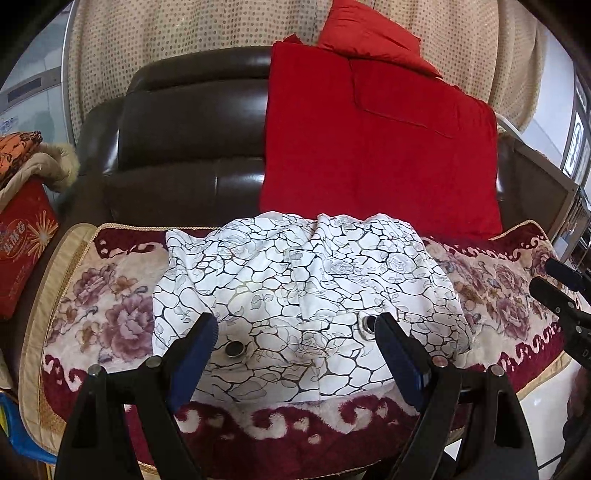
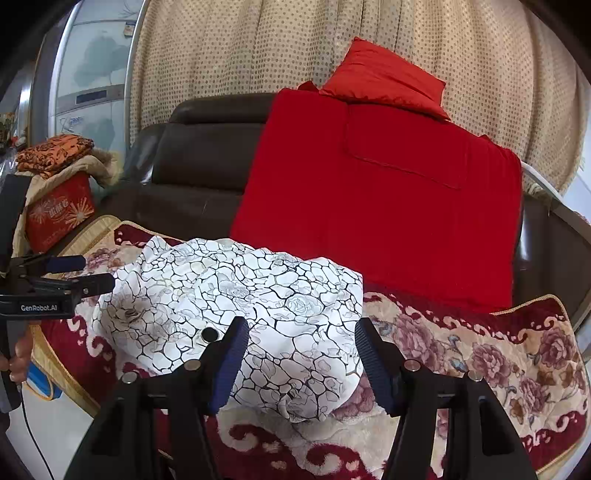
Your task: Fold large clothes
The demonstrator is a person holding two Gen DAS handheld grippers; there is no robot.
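"GenRobot.AI" in white on the black body of the left tool (image 2: pixel 83 275), at 9 o'clock. Red box (image 2: pixel 59 214) lettering unreadable.

The red box (image 1: pixel 22 254) is cut off by the left wrist view's edge.

**Count of things on and around the sofa**

One white garment with a black crackle print (image 1: pixel 306 295), bearing two round metal snaps (image 1: pixel 233 349). One floral plush seat cover (image 1: pixel 110 306). One red folded blanket (image 1: pixel 376 147), one red pillow (image 1: pixel 369 33). One red printed box (image 1: pixel 22 251). One orange patterned folded cloth (image 2: pixel 55 151). Two black two-finger grippers (image 1: pixel 295 328).
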